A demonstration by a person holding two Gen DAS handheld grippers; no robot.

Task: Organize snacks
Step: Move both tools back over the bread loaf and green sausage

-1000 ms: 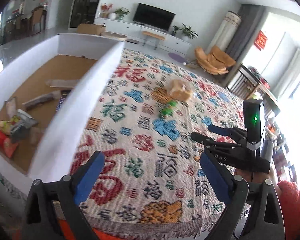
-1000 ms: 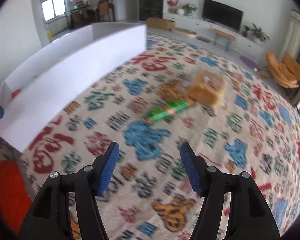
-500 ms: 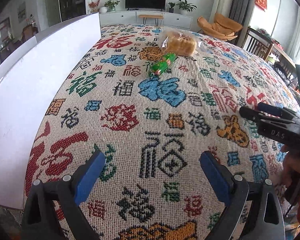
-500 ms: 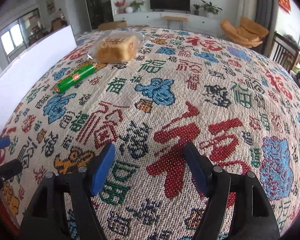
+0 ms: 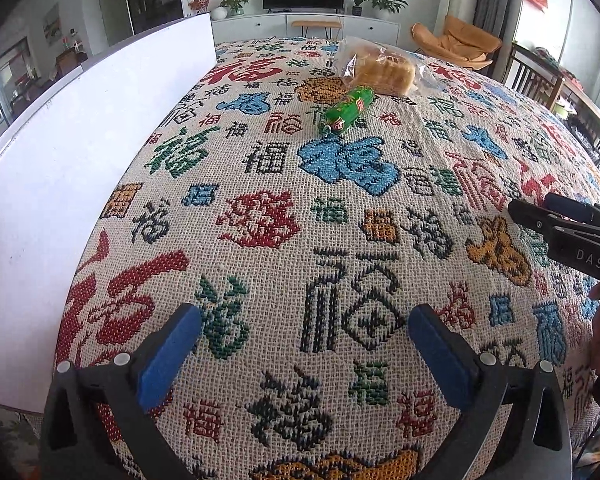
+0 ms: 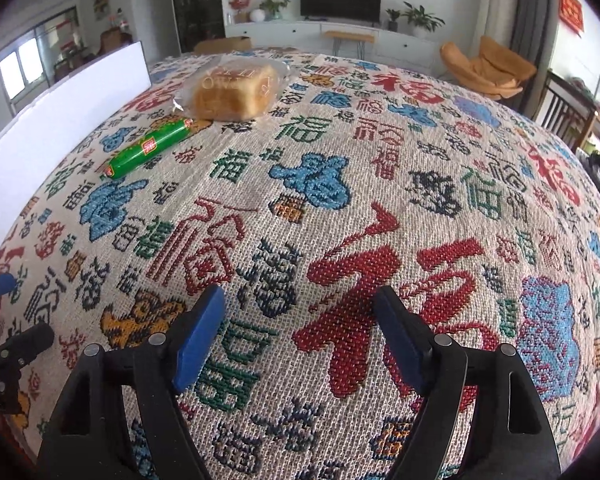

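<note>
A green sausage-shaped snack pack (image 5: 346, 110) (image 6: 150, 147) lies on the patterned tablecloth (image 5: 340, 220) (image 6: 340, 200), far ahead of both grippers. Just behind it sits a loaf of bread in a clear bag (image 5: 382, 68) (image 6: 236, 90). My left gripper (image 5: 304, 320) hovers low over the near part of the cloth, its jaws opening with nothing between them. My right gripper (image 6: 300, 304) hangs over the cloth to the right of it, jaws also opening and empty. It shows from the side (image 5: 540, 208) in the left wrist view.
A tall white box wall (image 5: 80, 152) (image 6: 60, 120) runs along the left side of the table. Beyond the table are a TV cabinet (image 5: 304, 24), an orange chair (image 5: 456, 42) and wooden chairs (image 5: 536, 76) at the right.
Both grippers swung away from the white box and dropped lower over the cloth, then held still. The box's inside has left the left wrist view. Both pairs of jaws spread wider.
</note>
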